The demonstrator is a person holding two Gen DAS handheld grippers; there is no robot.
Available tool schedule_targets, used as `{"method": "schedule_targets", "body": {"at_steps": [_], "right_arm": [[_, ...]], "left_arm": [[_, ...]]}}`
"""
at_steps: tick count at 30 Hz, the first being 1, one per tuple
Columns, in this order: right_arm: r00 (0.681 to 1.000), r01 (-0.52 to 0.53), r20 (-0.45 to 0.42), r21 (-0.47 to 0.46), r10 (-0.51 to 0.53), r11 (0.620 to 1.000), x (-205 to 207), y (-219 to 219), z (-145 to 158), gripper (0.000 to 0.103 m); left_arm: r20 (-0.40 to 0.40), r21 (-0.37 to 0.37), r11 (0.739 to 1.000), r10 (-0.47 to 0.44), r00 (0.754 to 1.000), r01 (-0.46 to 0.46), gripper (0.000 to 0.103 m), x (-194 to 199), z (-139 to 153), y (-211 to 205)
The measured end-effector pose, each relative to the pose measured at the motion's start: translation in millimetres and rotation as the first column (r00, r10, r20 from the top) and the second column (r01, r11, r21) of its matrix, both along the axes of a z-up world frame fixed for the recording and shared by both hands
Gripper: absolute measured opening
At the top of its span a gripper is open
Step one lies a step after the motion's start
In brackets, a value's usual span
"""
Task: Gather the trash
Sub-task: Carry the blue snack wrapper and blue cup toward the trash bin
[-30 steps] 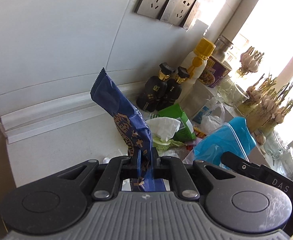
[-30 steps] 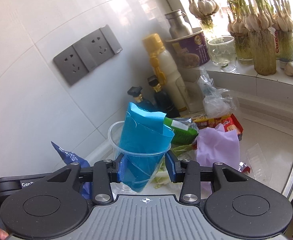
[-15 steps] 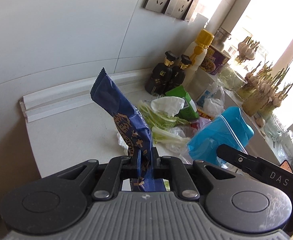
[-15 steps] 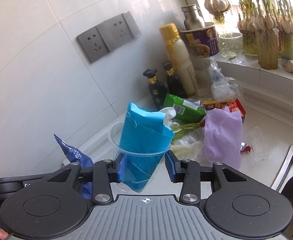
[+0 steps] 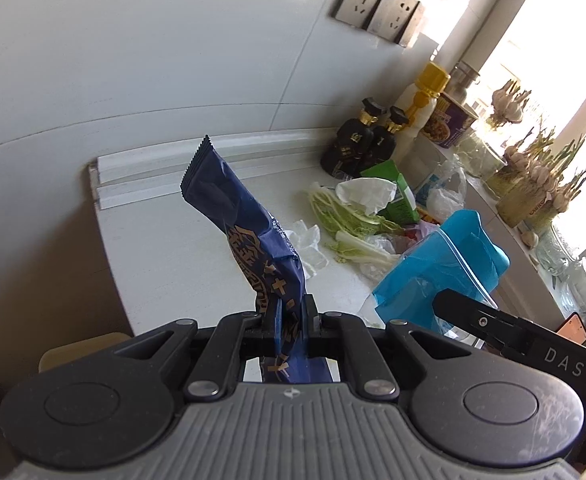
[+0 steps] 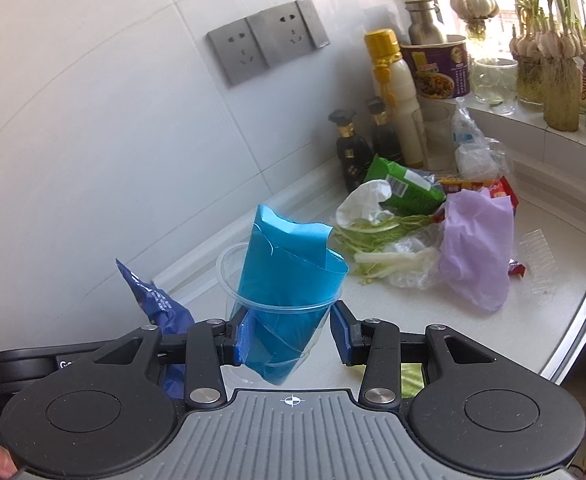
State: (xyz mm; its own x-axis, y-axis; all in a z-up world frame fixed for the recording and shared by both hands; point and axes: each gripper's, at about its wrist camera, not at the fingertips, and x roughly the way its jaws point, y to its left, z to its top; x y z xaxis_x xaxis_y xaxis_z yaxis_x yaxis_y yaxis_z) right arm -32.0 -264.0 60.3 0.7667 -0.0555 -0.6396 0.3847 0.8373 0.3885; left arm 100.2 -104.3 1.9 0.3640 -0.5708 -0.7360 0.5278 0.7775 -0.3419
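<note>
**Blue wrapper and lined cup held clear of the trash pile**

Blue foil, a crumpled snack wrapper (image 5: 253, 236), stands upright from the left gripper (image 5: 289, 316), whose fingers are pressed together on its lower end. Held by one end, the wrapper hangs free of the table (image 5: 181, 256) and cannot snag on other litter.

The right gripper (image 6: 291, 338) holds a clear plastic cup (image 6: 281, 320) with a blue bag (image 6: 289, 264) tucked inside. Its fingers (image 6: 243, 338) are part-way closed around the cup wall. The left pad presses on it. A narrow gap seems to show at the right pad. The cup sits mouth up, probably so it can receive trash.

The remaining trash lies in a heap further along the table: vegetable scraps (image 6: 377, 236), a green packet (image 6: 409, 192), a lilac bag (image 6: 477, 244) and a red wrapper (image 6: 505, 194).

Clearances:
- Open table lies between both grippers and the heap.
- The table's end edge (image 5: 113, 264) is near the left gripper.
- A sink rim (image 6: 585, 316) borders the right side.
- Bottles (image 6: 373, 140) stand against the wall behind the heap.
</note>
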Motion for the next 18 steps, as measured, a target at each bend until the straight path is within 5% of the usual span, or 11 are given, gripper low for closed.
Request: {"method": "schedule_targets", "body": {"at_steps": [18], "right_arm": [[0.986,-0.156,-0.054,-0.011,0.156,0.988,18.0,64.1,-9.2,0.04]], "left_arm": [[-0.016,0.026,0.991,0.129,0.991,-0.129,0.008,3.9,-14.8,64.3]]}}
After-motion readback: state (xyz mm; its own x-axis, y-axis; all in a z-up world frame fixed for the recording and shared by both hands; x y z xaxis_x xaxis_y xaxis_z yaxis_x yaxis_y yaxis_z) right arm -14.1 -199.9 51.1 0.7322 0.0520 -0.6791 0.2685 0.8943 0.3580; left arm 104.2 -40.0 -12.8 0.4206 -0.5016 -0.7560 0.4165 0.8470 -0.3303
